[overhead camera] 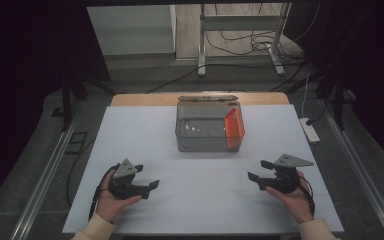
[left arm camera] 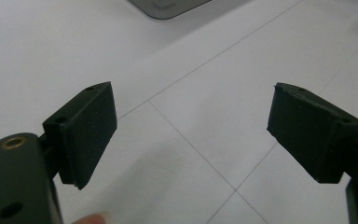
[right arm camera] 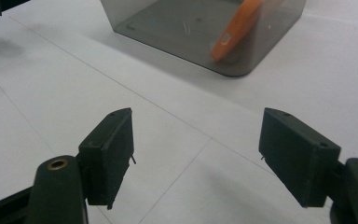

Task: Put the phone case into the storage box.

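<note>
High view has one see-through grey plastic box (overhead camera: 207, 127) with rounded corners at the far middle of the white table (overhead camera: 130, 135), and one flat orange piece (overhead camera: 234, 126) leaning inside its right end. Two grippers: left gripper (overhead camera: 147, 179) and right gripper (overhead camera: 259, 171), both with jaws spread apart, empty.

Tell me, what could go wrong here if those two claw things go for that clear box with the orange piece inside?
The orange piece leans against the right wall of the clear box, so a nudge to the box might tip it flat. The box looks smooth-sided, and the open left gripper or right gripper could slip on it or push it along the white table instead of gripping.
</note>
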